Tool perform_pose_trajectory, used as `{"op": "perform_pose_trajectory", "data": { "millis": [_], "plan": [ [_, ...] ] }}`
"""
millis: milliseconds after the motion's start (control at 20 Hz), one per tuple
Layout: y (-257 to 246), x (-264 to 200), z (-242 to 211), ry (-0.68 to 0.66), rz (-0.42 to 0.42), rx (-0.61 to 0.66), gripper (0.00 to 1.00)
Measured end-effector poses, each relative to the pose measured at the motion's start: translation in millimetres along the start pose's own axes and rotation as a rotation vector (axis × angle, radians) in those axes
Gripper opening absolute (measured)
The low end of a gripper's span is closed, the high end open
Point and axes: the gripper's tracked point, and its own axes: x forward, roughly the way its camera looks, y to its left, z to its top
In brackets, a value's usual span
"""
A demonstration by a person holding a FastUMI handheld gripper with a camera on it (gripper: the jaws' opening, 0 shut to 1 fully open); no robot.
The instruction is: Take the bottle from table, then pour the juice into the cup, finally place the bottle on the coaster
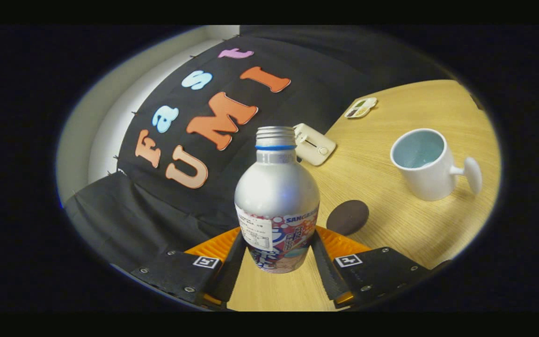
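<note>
Both tool (pixel 276 255) fingers grip the capless bottle (pixel 276 196) low, so tilting toward the cup (pixel 421 164) too fast could slop juice on the bench (pixel 391 220).

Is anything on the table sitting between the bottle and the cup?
Nothing visible does. The tool has its fingers on both sides of the bottle; bare table lies toward the cup. The dark coaster lies nearer, beside the route.
</note>
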Motion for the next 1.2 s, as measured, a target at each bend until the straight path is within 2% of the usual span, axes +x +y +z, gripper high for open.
{"op": "perform_pose_trajectory", "data": {
  "millis": [700,1200],
  "plan": [
    [0.4,1.3,30.7,-0.049,0.101,0.446,0.74],
    [1.1,6.1,42.0,-0.061,0.135,0.671,0.74]
  ]
}}
